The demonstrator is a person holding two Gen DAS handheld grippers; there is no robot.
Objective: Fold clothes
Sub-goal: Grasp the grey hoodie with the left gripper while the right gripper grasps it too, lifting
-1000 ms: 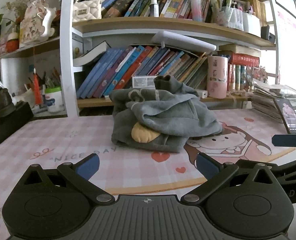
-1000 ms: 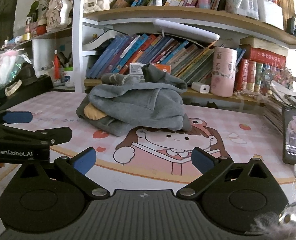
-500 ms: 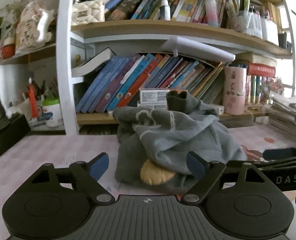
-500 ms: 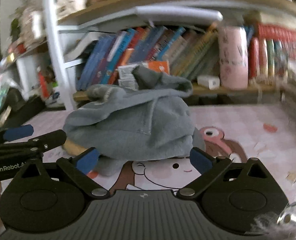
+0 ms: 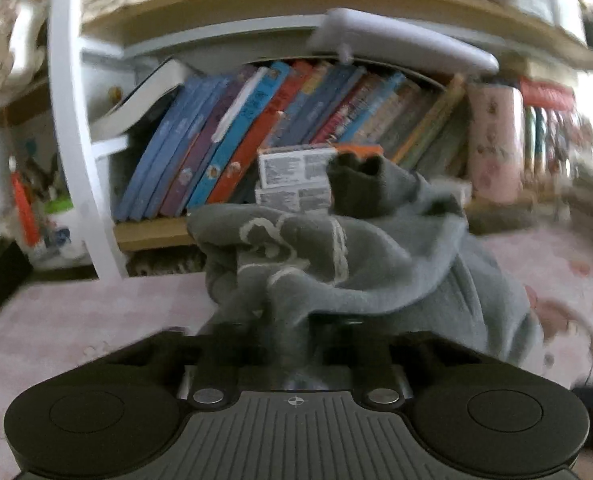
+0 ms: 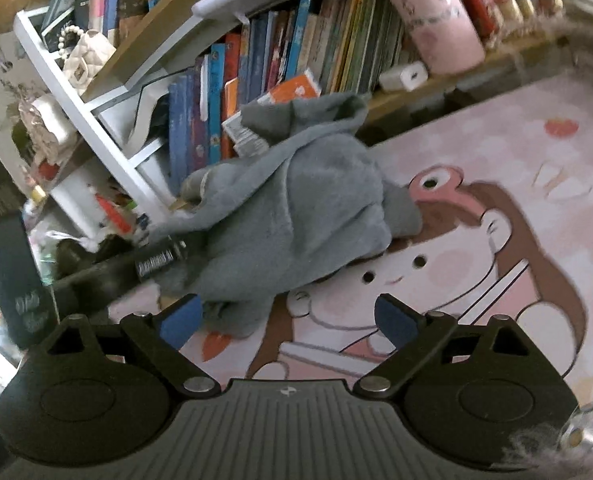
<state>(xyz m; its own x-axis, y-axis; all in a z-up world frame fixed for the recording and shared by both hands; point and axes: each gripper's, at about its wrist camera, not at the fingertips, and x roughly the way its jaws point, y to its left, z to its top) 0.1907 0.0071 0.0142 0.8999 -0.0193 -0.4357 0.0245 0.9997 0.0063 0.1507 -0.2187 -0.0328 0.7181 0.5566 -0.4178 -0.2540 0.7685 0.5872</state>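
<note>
A tall bookshelf [image 5: 224, 4] with white uprights fills the back of both views, its lower level packed with leaning books [image 5: 232, 140] and a white tray-like slab [image 5: 400, 40] resting across their tops. In front of it spreads the worktop [image 6: 516, 184], covered by a pink checked mat printed with a cartoon girl reading.

The task's thing, a rumpled grey sweatshirt [image 6: 296, 208], sits in a heap on the mat toward the shelf side, its upper folds rising in front of the books. A white line drawing shows on one fold in the left wrist view.

The left tongs [image 5: 292, 344] are pressed together on the near lower edge of the sweatshirt [image 5: 336, 264], the cloth bunched between them; the picture there is blurred. From the right wrist view, their dark arm [image 6: 144, 264] reaches into the heap from the left.

The right tongs [image 6: 286, 320] are spread wide and closing slightly, with blue pads [image 6: 178, 322]. A corner of the sweatshirt lies just beside the left pad, not gripped.

A pink patterned tumbler [image 6: 432, 20] stands on the shelf, with a small white charger block [image 6: 402, 76] beside it.
</note>
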